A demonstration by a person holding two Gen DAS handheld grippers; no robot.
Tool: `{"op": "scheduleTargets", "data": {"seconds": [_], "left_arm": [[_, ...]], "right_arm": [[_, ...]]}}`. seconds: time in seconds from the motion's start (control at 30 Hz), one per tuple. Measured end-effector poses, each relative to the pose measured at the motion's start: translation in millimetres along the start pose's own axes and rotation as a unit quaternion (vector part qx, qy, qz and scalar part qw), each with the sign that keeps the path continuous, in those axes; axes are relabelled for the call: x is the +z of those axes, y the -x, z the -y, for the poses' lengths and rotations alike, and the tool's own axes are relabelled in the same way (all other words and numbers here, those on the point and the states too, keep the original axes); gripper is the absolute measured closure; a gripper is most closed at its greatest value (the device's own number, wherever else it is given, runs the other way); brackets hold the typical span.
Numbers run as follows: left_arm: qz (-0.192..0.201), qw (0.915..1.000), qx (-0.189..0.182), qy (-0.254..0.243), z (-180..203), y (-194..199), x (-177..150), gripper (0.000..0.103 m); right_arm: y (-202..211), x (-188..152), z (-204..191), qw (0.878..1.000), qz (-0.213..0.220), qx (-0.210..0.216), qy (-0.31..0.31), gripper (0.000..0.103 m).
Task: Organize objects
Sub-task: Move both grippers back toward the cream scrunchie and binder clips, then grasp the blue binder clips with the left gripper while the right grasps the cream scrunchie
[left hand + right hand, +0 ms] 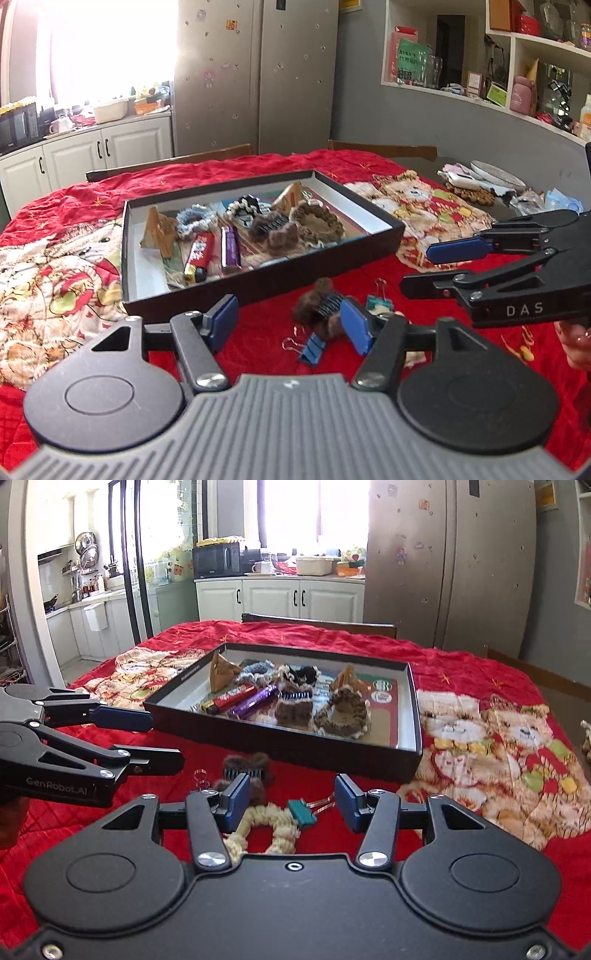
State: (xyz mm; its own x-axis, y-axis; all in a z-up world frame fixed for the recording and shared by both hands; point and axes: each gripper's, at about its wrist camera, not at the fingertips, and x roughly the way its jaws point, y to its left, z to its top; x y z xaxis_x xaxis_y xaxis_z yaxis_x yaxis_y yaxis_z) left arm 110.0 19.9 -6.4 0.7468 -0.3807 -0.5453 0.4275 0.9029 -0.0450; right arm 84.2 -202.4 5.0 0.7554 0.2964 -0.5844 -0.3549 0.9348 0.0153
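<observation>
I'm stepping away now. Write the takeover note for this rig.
Left gripper: open, nothing held.
Right gripper: open, nothing held.
Done: black box holds scrunchies, snack bars and a brown claw clip.
Left on the red cloth before the box: brown fuzzy claw clip, blue binder clip, teal binder clip, cream scrunchie.

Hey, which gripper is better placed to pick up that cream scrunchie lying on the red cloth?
Right. The cream scrunchie lies directly between the open fingers of the right gripper, close below. The left gripper faces the brown furry hair clip and blue binder clip instead.
</observation>
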Motion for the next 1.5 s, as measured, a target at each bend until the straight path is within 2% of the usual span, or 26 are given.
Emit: {"op": "scheduleTargets", "data": {"seconds": [0.37, 0.77, 1.0, 1.33, 1.43, 1.5], "left_arm": [[-0.028, 0.9993, -0.009, -0.025, 10.5, -20.7, -15.8, 0.029], [-0.035, 0.9986, -0.004, -0.039, 10.3, -38.9, -25.0, 0.029], [-0.047, 0.9981, -0.011, -0.038, 9.6, -49.2, -28.5, 0.039], [-0.044, 0.9983, -0.012, -0.037, 12.0, -53.6, -29.2, 0.041], [-0.043, 0.9984, -0.013, -0.034, 12.1, -53.9, -29.2, 0.049], [-0.043, 0.9985, -0.013, -0.031, 12.4, -54.0, -29.0, 0.058]], "right_arm": [[-11.7, -20.8, -6.7, 1.0, -0.019, 0.002, 0.003, 0.057], [-25.8, -32.7, -6.4, 0.999, -0.041, 0.017, -0.003, 0.062], [-32.7, -35.4, -3.3, 0.998, -0.05, 0.021, -0.014, 0.071], [-37.3, -37.8, -1.2, 0.998, -0.053, 0.022, -0.016, 0.073], [-37.8, -38.2, -1.1, 0.998, -0.053, 0.022, -0.016, 0.074], [-37.8, -38.5, -1.1, 0.998, -0.053, 0.023, -0.015, 0.076]]}}
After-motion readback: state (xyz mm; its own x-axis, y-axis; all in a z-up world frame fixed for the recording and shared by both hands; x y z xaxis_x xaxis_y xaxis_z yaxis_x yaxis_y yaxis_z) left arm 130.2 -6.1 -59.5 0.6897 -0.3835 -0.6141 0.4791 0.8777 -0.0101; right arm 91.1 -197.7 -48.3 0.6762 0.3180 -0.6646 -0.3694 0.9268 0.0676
